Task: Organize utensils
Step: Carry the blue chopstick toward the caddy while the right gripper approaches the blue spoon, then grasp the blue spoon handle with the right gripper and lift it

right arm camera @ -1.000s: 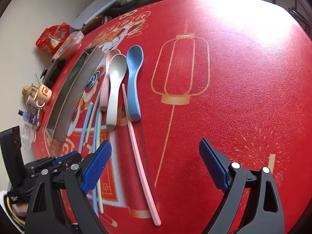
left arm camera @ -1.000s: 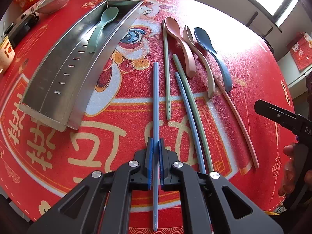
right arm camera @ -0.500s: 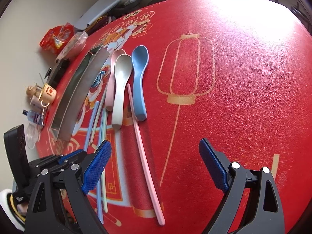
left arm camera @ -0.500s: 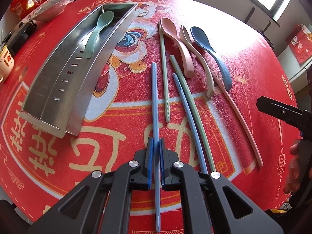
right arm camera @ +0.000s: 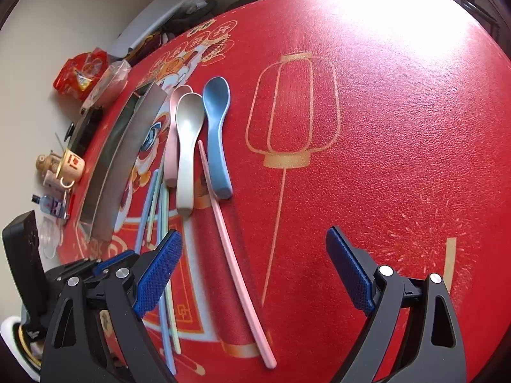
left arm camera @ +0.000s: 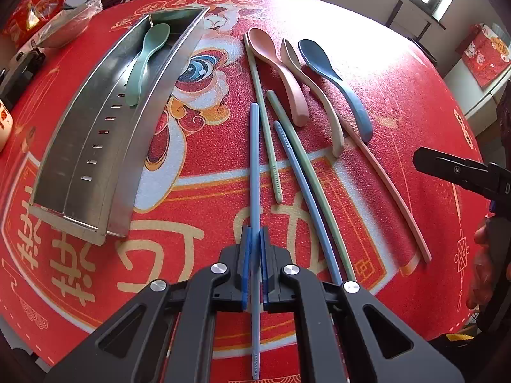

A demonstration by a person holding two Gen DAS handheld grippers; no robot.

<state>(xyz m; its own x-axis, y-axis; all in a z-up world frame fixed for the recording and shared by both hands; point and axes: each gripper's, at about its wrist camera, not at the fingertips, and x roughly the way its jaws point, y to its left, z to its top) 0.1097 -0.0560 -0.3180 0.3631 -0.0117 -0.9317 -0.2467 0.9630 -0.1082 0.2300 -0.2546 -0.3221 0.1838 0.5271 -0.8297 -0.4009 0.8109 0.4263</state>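
Observation:
My left gripper [left arm camera: 254, 239] is shut on a light blue chopstick [left arm camera: 254, 166], gripping it near the middle so the stick runs forward and back between the pads. On the red mat lie a pale green chopstick [left arm camera: 263, 118], a green chopstick [left arm camera: 306, 175], a second blue chopstick [left arm camera: 303, 198], a pink chopstick [left arm camera: 392, 191], and pink [left arm camera: 281, 70], beige [left arm camera: 316, 95] and blue [left arm camera: 338, 83] spoons. A mint green spoon [left arm camera: 143, 63] rests in the steel tray [left arm camera: 73, 172] at the left. My right gripper [right arm camera: 252, 265] hovers open above the pink chopstick [right arm camera: 233, 274], holding nothing.
Along the mat's far left edge sit a red snack bag [right arm camera: 80, 73], a plastic-wrapped bowl [right arm camera: 107, 86], a small cup figure [right arm camera: 68, 166] and a little bottle [right arm camera: 49, 204]. The right gripper's body [left arm camera: 460, 172] and a hand [left arm camera: 482, 255] show at the right of the left wrist view.
The left gripper has rolled slightly with the blue chopstick still clamped; the utensils have shifted a little in its view. The right gripper stays open in the same spot.

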